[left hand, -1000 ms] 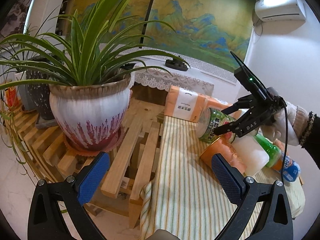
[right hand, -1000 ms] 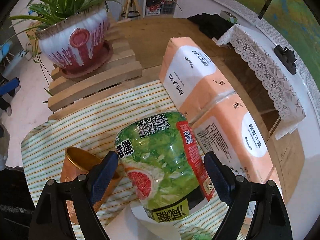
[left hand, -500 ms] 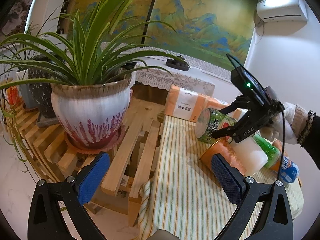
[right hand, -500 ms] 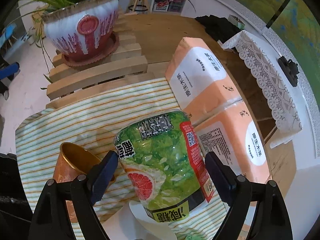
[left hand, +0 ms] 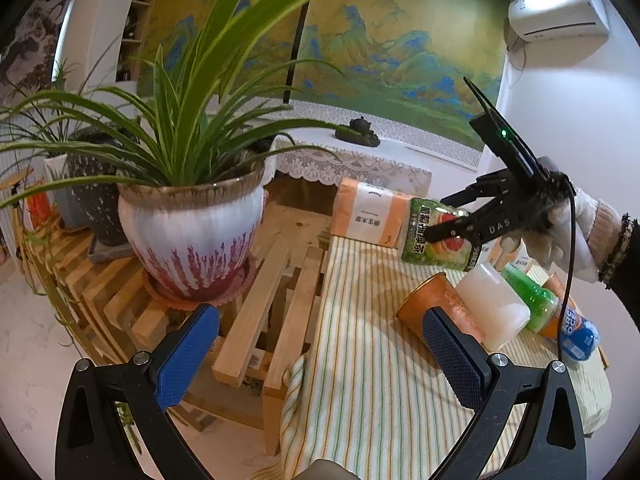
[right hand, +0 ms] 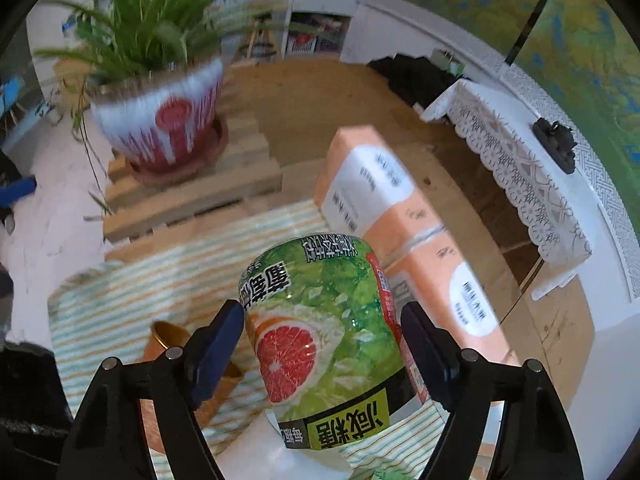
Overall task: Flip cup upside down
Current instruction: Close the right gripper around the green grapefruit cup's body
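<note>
The right gripper was closed on the green cup, one blue finger pressed on each side of it. In the left wrist view the cup was up in the air above the striped cloth, not touching it. It lay almost on its side. Its long way ran straight out from the right gripper, and the far end (I could not tell if that end was the mouth or the bottom) pointed toward the orange packs. So the cup sat right between that tool's fingers, and I think the next turn would have to come from a roll of the right wrist.

The left gripper was wide open and held nothing. It hung low at the near edge of the cloth, well apart from the cup, so the right hand was much nearer. A copper cup lay on its side on the cloth below, next to a white jar. I think the green cup needed a bare spot to land.
</note>
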Motion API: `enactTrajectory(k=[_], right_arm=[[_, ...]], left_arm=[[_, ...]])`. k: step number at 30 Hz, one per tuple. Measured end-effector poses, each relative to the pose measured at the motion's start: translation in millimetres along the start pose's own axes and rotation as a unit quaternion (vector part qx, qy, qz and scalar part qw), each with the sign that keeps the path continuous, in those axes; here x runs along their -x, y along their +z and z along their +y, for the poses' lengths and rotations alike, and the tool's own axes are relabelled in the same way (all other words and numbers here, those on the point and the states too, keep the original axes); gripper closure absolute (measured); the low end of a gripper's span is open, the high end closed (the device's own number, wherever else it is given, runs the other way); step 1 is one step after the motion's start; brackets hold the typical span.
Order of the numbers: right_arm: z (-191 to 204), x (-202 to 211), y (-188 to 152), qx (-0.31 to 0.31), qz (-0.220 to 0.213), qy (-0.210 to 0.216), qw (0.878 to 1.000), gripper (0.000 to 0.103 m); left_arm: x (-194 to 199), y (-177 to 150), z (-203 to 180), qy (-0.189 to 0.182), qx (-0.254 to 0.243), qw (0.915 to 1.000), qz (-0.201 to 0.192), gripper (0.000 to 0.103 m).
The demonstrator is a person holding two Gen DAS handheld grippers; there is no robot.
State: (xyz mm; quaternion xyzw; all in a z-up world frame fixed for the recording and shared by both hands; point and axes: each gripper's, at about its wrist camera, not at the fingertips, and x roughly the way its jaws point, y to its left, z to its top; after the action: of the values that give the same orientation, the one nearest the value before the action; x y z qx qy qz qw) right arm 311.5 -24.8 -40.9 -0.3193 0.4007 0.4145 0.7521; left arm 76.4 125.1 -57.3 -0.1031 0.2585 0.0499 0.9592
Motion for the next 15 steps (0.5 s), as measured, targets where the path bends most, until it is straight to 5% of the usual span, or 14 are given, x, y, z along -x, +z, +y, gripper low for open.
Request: enactTrajectory(k=[1,3,4,8,10,15], right_arm=[[0.0,3.1,0.4,-0.002,-0.005,0.002,1.0,0.037],[-2.8,7.0,2.0,-0.018,-0.005,0.004,1.0,0.103],[-4.0,10.0,2.2,-0.024,-0.01,0.003,1.0,0.095],[1.6,2.7,-2.5,-0.012,0.009,-0.011,1.0,0.09],[3.0,-1.3,-5.0,-0.019,0.011,0.002,1.0,0.052],[5.8,-3.6,-6.0,-0.003,0.032,-0.014,0.999,0.044]], left_arm=[[3.1,-0.5,-0.8,0.003,-0.002,1.0,-0.002,0.0],[7.8,-1.2,-1.0,0.008,-0.001,1.0,-0.003,0.0],[9.9,-1.1,-0.8,0.007,0.0,1.0,-0.004,0.0],[16.6,-1.7,-4.6,0.014,-0.008,0.9998,-0.012,0.0],[17.3,-1.7,-5.4,0.016,-0.01,0.9998,-0.011,0.0],[12.3,-2.5,-6.7,0.011,-0.007,0.9999,-0.005,0.0]])
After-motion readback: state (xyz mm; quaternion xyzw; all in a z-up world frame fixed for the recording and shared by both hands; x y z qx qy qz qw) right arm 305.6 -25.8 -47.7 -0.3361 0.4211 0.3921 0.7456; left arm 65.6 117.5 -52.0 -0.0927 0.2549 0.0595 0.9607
